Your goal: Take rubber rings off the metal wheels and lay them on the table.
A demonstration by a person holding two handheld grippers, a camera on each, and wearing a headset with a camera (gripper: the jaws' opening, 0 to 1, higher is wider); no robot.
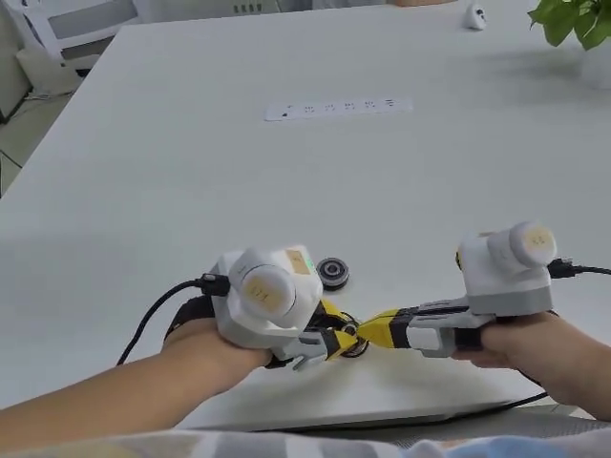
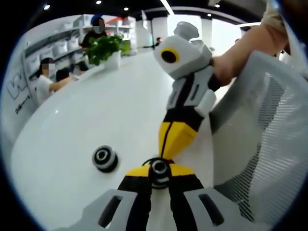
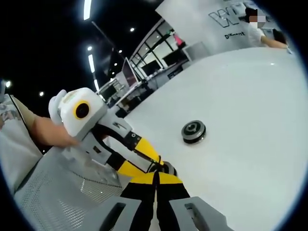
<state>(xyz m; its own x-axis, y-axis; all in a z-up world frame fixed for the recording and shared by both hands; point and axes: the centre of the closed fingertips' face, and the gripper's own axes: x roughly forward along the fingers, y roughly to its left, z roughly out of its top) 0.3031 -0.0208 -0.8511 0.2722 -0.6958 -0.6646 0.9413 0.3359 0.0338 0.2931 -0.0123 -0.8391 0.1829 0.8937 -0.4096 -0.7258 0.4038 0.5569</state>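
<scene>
The left gripper (image 2: 159,174) is clamping 1 metal wheel (image 2: 159,169); the right gripper (image 3: 156,176) is pinching its rubber ring (image 2: 152,161); a 2nd wheel (image 1: 332,272) is lying nearby on the table (image 1: 286,181).

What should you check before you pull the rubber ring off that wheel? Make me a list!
1. Left gripper grips the wheel: ok, its jaws are closed around it.
2. Right gripper has pinched the rubber ring: cannot tell; its jaws are together at the wheel, but the ring there is hidden.
3. Bare table nearby for the ring: ok.
4. Second wheel out of the way: ok, it lies apart.
5. Cable clear of the jaws: ok, it trails behind the left gripper.
</scene>
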